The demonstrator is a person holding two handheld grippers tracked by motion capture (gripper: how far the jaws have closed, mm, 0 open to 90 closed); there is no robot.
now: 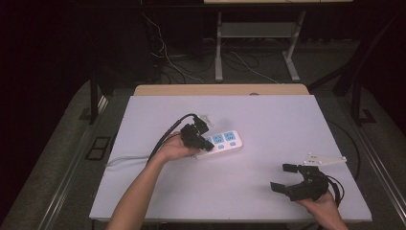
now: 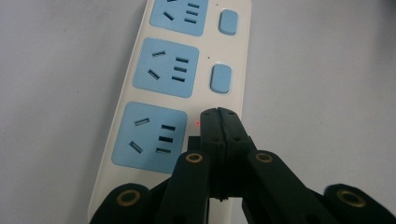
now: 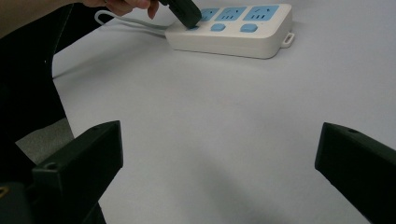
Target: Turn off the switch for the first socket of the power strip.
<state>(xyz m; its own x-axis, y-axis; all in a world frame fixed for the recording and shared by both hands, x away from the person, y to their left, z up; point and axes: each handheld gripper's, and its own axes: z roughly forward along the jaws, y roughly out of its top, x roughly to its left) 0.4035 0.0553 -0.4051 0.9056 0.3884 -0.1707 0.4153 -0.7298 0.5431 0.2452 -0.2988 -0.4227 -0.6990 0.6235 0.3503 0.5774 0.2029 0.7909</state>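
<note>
While the left tongs (image 2: 219, 116) press their closed jaw tips, holding nothing, onto the white plastic three-socket power strip with pale blue outlet faces (image 1: 224, 142), the right tongs (image 1: 288, 178) rest wide open and empty near the tabletop's (image 1: 268, 120) five o'clock corner, held in the person's right hand (image 1: 321, 205). The strip lies flat a little toward nine o'clock of the tabletop's centre, its white cord (image 1: 125, 159) trailing off toward the nine o'clock edge.

In the left gripper view the shut tips sit right where the nearest socket's switch should be, beside the closest blue outlet face (image 2: 149, 137); two pale blue rounded switch buttons (image 2: 220, 78) further along stay uncovered, and a small red light (image 2: 198, 123) glows just beside the tips. The right gripper view shows the same contact from the side, the black tips meeting the strip's cord end.

The step in hand looks like toggling that nearest switch. To do it well, keep the jaws shut so they act as one firm point, and push straight down on the button rather than at a slant, since a sideways shove could slide the light strip across the smooth surface. Ease off as soon as the button gives, then lift straight up. The idle right tongs could steady the strip's far end if it starts to creep.
</note>
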